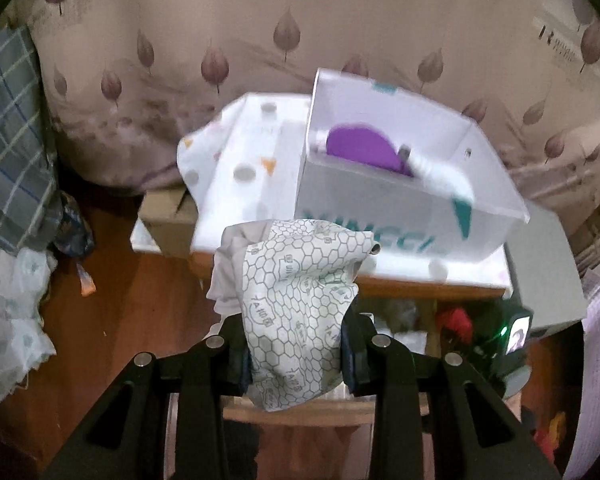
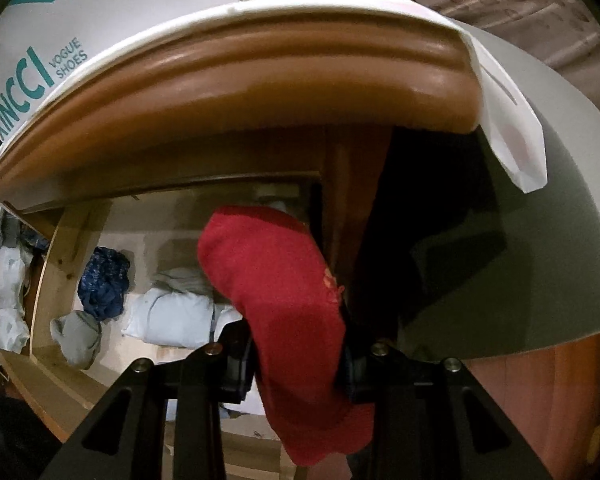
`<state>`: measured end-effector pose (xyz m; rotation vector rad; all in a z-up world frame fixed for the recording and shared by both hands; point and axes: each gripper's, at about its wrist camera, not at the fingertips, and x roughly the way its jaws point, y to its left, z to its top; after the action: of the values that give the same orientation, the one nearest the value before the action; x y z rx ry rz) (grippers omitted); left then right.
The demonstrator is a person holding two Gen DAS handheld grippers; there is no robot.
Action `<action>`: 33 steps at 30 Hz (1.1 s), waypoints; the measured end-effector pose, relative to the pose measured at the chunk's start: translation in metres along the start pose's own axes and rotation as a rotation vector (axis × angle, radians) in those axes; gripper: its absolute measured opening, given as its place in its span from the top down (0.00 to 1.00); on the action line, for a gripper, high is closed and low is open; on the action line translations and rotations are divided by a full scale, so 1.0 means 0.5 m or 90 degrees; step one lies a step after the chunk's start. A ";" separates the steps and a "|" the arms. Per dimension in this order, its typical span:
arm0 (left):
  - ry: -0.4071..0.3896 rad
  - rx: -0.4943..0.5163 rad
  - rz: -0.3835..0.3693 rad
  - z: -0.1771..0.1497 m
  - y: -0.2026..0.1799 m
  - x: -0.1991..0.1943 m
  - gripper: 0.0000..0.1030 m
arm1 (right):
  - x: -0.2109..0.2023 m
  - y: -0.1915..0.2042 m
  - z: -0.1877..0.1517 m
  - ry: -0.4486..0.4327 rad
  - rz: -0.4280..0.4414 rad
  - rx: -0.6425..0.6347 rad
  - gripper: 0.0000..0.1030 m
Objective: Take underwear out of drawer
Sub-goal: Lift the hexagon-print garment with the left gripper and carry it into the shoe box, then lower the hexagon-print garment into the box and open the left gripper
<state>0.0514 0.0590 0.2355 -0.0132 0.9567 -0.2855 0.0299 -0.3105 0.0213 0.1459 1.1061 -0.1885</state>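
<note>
My left gripper (image 1: pixel 296 360) is shut on a bundle of white underwear with a grey honeycomb print (image 1: pixel 300 300), held up above the open wooden drawer (image 1: pixel 300 416). The cloth bulges out past the pads and hides the fingertips. In the right wrist view my right gripper (image 2: pixel 296 364) is shut on a red piece of underwear (image 2: pixel 276 288), just over the drawer's (image 2: pixel 52 280) inside. A dark blue garment (image 2: pixel 104 280), a pale blue folded one (image 2: pixel 172 316) and a grey one (image 2: pixel 78 338) lie on the drawer's floor. The right gripper (image 1: pixel 516 340) also shows small at the lower right of the left wrist view.
The wooden cabinet top (image 2: pixel 260 92) overhangs the drawer close above the right gripper. On it lie a white spotted cloth (image 1: pixel 244 168) and an open white shoe box (image 1: pixel 400 184) holding a purple thing (image 1: pixel 364 148). A leaf-patterned bedcover (image 1: pixel 220 40) lies behind. Checked fabric (image 1: pixel 8 140) hangs at left.
</note>
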 end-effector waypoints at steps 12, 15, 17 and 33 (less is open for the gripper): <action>-0.077 0.076 -0.008 0.216 -0.100 -0.035 0.71 | 0.011 -0.006 -0.001 0.008 0.002 0.008 0.68; -0.059 0.082 -0.014 0.258 -0.123 0.017 0.71 | 0.012 -0.008 -0.002 0.008 -0.001 0.009 0.68; -0.049 0.096 -0.012 0.273 -0.140 0.053 0.71 | 0.014 -0.009 -0.002 0.009 -0.001 0.010 0.68; 0.029 0.104 0.028 0.292 -0.167 0.248 0.69 | 0.013 -0.007 -0.001 0.012 -0.001 0.008 0.68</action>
<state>0.2168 -0.0684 0.2317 0.1646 0.9751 -0.3234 0.0315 -0.3142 0.0149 0.1580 1.1232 -0.1950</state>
